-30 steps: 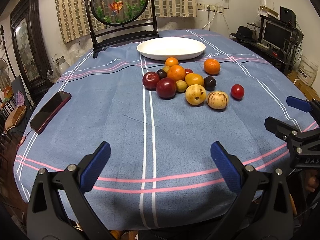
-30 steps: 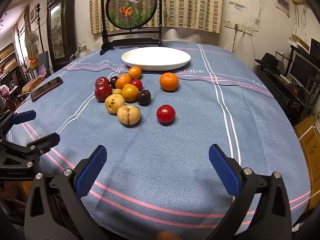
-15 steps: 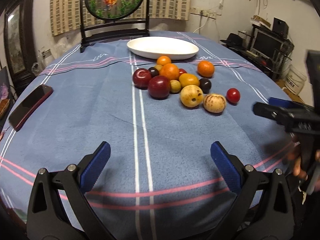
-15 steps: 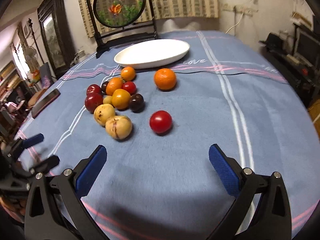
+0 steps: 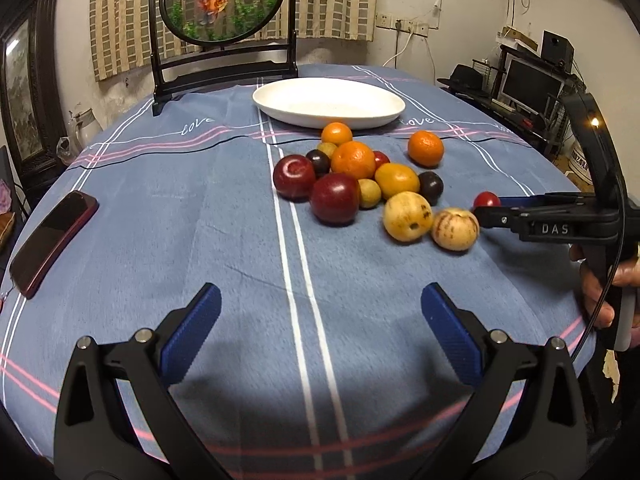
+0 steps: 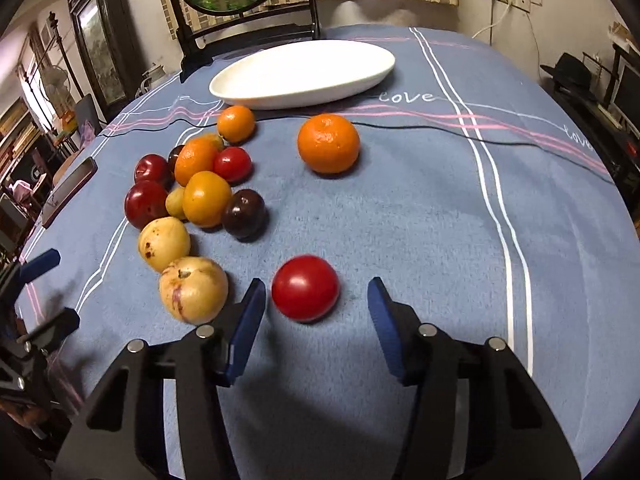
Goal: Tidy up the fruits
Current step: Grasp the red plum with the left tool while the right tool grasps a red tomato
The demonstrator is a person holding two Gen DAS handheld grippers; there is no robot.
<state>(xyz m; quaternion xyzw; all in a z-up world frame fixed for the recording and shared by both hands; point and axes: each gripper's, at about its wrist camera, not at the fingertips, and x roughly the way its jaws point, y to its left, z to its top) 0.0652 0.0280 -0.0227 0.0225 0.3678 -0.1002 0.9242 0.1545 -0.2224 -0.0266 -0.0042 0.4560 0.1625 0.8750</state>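
Fruits (image 6: 200, 196) lie heaped left of centre on the worktop (image 6: 420, 220), below the empty plate (image 6: 304, 72) meant for them. Right claw (image 6: 316, 308) is closing around the lone tomato (image 6: 305, 287), not yet touching. Left claw (image 5: 320, 320) gapes wide, empty.

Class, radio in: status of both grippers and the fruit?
Right gripper closing around red tomato, pads not touching. Left gripper open, empty. Plate empty. Speckled fruit beside left finger.

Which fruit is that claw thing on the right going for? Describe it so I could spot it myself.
Start at the white oval plate at the table's far side, then come nearer, past the fruit pile. The small red tomato lies alone on the blue cloth, between the closing jaws of the right gripper: smooth, glossy, touching no other fruit.
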